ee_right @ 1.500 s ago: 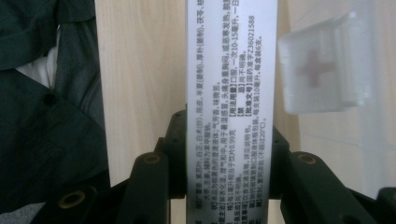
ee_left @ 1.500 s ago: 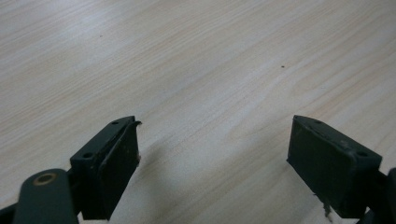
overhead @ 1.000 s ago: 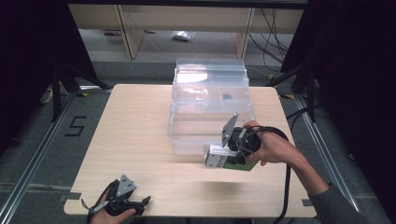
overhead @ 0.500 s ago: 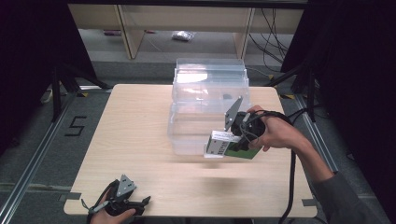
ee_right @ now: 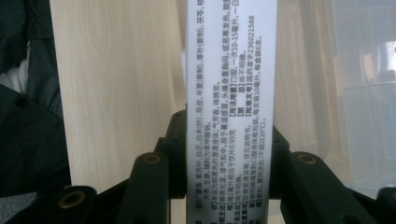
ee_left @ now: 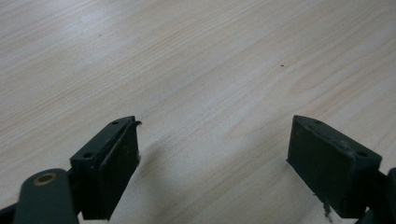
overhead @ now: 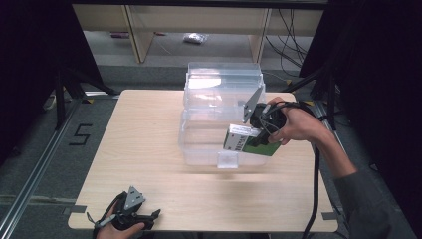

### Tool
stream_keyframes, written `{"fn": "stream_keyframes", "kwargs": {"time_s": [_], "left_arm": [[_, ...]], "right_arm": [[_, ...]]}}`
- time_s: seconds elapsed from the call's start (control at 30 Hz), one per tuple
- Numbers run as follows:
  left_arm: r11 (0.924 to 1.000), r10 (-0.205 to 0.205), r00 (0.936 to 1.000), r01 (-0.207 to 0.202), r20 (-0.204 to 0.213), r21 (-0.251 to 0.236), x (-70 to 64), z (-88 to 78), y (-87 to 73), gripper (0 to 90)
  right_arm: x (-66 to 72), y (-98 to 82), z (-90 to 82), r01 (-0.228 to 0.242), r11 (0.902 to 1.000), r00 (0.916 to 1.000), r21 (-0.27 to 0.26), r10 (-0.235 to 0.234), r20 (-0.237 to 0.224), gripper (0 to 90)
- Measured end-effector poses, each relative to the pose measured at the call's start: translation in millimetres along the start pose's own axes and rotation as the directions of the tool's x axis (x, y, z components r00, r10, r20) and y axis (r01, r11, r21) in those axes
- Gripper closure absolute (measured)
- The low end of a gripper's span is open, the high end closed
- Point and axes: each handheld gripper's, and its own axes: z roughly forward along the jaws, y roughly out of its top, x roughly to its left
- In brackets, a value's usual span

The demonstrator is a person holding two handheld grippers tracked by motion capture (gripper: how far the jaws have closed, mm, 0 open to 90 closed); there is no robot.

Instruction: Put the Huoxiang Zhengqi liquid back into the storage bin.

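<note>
A green and white carton (overhead: 247,141) hangs in the air at the right front of a clear plastic drawer unit (overhead: 214,114), held by my right gripper (overhead: 259,135), which is shut on it. In the right gripper view the carton's white printed side (ee_right: 229,93) stands between the two black jaws, with the clear drawers at the right. My left gripper (overhead: 142,217) rests at the table's near left edge. Its jaws stand wide apart over bare wood, left gripper (ee_left: 212,154) open with nothing between its pads (ee_left: 120,161).
The light wooden table (overhead: 144,139) carries the stacked clear drawers at its middle back. A small clear handle (overhead: 228,159) sticks out from the lower drawer's front. Shelving and cables stand beyond the far edge; a metal rail runs along the floor at the left.
My right gripper has carried the carton up and back toward the drawer unit, from the front of the table to beside the drawers. The left gripper has stayed still.
</note>
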Motion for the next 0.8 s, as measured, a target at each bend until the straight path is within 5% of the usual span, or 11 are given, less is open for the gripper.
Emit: {"fn": "stream_keyframes", "kwargs": {"time_s": [0.03,0.07,0.17,0.23,0.27,0.3,0.37,0.43,0.5,0.6,0.8], "left_arm": [[0.9998,0.022,0.9998,-0.022,-0.003,0.002,1.4,-0.6,0.7,15.9],[0.9992,-0.038,0.9992,0.038,0.010,0.016,-3.3,-2.1,-0.6,15.9],[0.9991,-0.041,0.9991,0.040,0.010,0.015,-3.2,-1.6,-1.1,15.9],[0.9992,0.041,0.9992,-0.041,-0.005,0.001,3.1,-0.1,0.9,15.9],[0.9992,0.040,0.9992,-0.040,-0.004,0.003,2.7,-0.2,0.8,15.9],[1.0000,0.007,1.0000,-0.007,0.002,0.002,0.4,0.0,0.0,15.9],[0.9992,-0.040,0.9992,0.040,0.006,0.005,-2.8,0.2,-0.8,15.9],[0.9996,-0.027,0.9996,0.027,0.006,0.007,-2.3,-0.2,-0.5,15.9],[0.9982,-0.058,0.9983,0.057,0.012,0.015,-4.5,-0.8,-1.3,15.9],[0.9998,-0.021,0.9998,0.021,0.003,0.001,-1.2,0.6,-0.5,15.9],[0.9985,-0.054,0.9984,0.054,0.013,0.012,-3.8,-0.7,-1.3,15.9]], "right_arm": [[-2.8,0.3,0.2,0.009,1.0000,1.0000,0.003,-0.009,0.003,64.6],[-5.6,0.3,0.9,0.011,0.9999,0.9999,0.001,-0.011,0.005,64.6],[-14.4,-1.2,3.6,0.004,1.0000,1.0000,-0.001,-0.004,0.001,64.6],[-23.4,-2.6,6.8,0.032,0.9994,0.9995,-0.016,-0.032,0.008,64.6],[-24.2,-4.0,7.2,-0.009,0.9999,0.9999,-0.007,0.009,0.014,64.6],[-28.5,-4.5,9.4,0.018,0.9997,0.9998,-0.013,-0.018,0.011,64.6],[-32.6,-6.7,12.1,-0.011,0.9999,0.9999,-0.006,0.011,0.010,64.6],[-40.1,-7.9,16.1,0.015,0.9999,0.9998,-0.008,-0.014,0.016,64.6],[-43.6,-9.5,20.1,-0.014,0.9999,0.9998,0.007,0.014,0.016,64.6],[-50.4,-10.6,27.3,-0.020,0.9997,0.9996,0.011,0.020,0.018,64.6],[-61.1,-12.2,42.5,-0.032,0.9994,0.9994,0.013,0.032,0.011,64.6]]}}
